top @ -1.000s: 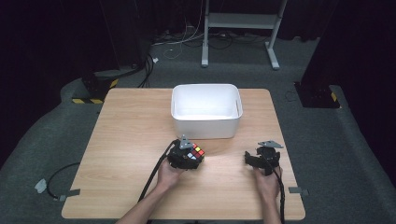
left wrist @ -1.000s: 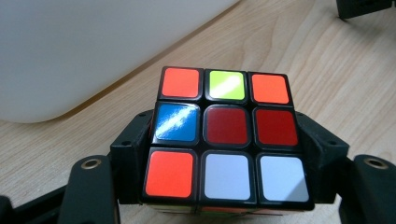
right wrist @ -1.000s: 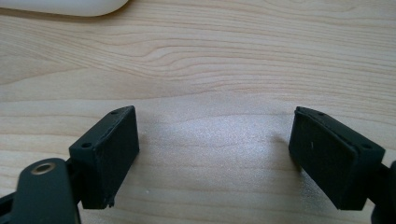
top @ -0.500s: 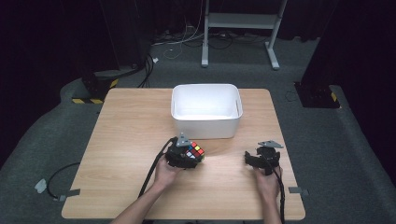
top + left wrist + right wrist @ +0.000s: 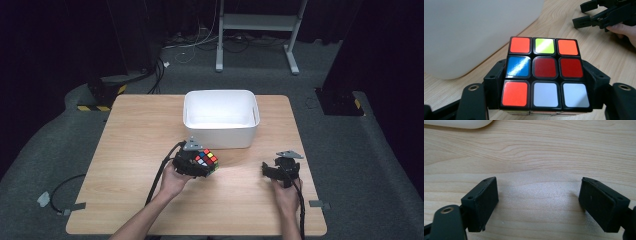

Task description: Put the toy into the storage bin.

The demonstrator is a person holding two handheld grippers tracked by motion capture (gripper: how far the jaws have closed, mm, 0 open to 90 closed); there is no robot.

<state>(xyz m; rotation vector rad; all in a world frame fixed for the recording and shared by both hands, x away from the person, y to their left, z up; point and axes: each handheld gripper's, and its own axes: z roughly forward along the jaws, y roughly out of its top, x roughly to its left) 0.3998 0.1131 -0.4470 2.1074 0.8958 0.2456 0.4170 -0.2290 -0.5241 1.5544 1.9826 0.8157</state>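
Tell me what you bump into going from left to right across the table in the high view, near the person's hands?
Left gripper clamped on the puzzle cube → bare wooden table → right gripper, jaws apart with nothing between them. The white bin sits farther back, so it is left out of the row.

Left gripper [image 5: 196, 162] clamped on puzzle cube [image 5: 206, 159] near white bin [image 5: 221, 131]; right gripper [image 5: 278, 170] apart.

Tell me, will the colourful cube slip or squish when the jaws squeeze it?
Probably not. The cube looks like hard plastic, so it should stay stiff. Its flat sides sit flush against the left gripper pads, which likely hold it steady. Its glossy stickers might be a little slippery.
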